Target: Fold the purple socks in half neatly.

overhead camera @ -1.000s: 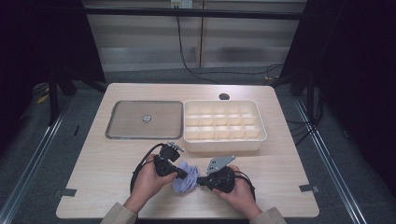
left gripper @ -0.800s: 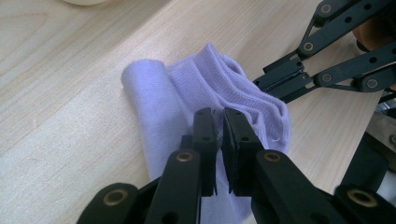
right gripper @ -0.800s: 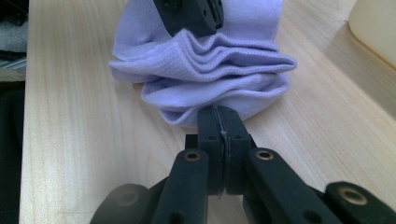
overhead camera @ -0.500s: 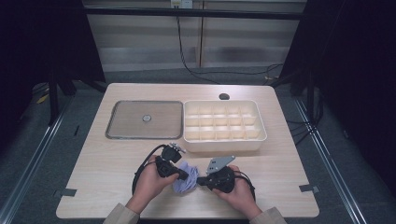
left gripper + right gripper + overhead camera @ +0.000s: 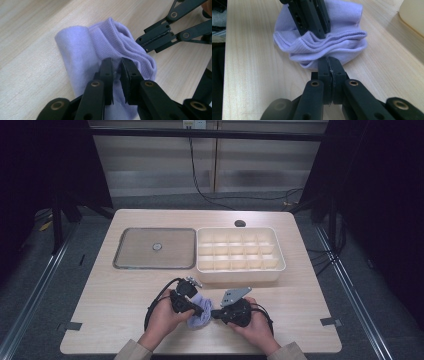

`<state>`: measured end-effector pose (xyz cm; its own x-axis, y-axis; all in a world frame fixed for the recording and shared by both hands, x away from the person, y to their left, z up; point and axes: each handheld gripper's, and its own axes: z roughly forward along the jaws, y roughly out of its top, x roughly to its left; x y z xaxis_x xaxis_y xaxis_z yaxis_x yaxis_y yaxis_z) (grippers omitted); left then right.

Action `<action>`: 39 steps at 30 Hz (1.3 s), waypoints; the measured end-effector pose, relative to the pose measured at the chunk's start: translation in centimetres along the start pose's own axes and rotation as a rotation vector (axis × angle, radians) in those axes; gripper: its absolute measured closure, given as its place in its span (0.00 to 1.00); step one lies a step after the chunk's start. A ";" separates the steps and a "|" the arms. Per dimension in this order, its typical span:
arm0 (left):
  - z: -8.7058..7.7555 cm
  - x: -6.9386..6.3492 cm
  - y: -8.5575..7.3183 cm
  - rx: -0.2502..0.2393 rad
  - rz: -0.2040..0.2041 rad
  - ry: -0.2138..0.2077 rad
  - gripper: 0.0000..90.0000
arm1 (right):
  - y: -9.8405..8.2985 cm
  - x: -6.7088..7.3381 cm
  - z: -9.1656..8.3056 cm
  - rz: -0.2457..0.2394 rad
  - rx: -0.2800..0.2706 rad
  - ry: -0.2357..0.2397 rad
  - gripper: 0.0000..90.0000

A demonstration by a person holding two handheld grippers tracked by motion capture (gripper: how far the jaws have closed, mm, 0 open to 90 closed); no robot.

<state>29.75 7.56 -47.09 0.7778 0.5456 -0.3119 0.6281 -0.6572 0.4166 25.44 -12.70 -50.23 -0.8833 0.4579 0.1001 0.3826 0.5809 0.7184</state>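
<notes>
Little has shifted since a moment ago: both hands sit in the same spot at the near edge of the table (image 5: pixel 120 295), and the lilac sock (image 5: pixel 199 312) is bunched between them as before. The one change is at the left gripper (image 5: pixel 117 67), whose jaws have just been easing apart; they now stand a narrow slit apart, with a fold of the sock's knit between the tips, and I cannot tell whether they still press on it. The right gripper (image 5: pixel 330 65) has its jaws closed tight together, their tips just at the near edge of the sock's ribbed cuff; whether any fabric is caught there I cannot make out.

The sock lies on the bare wood, rolled over on itself, with its cuff layers stacked toward the right gripper.

Farther back stands a cream tray (image 5: pixel 240 270) divided into many small compartments, and every one I can see into is empty. Just beside it on the left lies a flat grey lid (image 5: pixel 154 248) with a small knob in the middle. A dark round hole (image 5: pixel 240 223) sits in the tabletop behind the tray. Nothing lies between the sock and the tray.
</notes>
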 end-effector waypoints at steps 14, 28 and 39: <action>-1.3 0.0 0.2 -0.031 -0.006 -0.018 0.80 | -0.1 0.0 0.0 0.005 -0.003 0.003 0.99; -3.8 1.3 0.2 -0.076 -0.039 0.012 0.77 | -0.1 -0.1 0.0 0.001 -0.003 0.007 0.99; -4.6 2.5 -0.4 -0.078 -0.069 0.029 0.72 | -0.1 -0.1 0.0 0.001 -0.006 0.010 0.99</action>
<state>31.35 11.57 -44.10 0.7310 0.6038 -0.3179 0.6756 -0.5754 0.4609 25.48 -12.80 -50.32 -0.8856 0.4517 0.1083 0.3823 0.5762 0.7224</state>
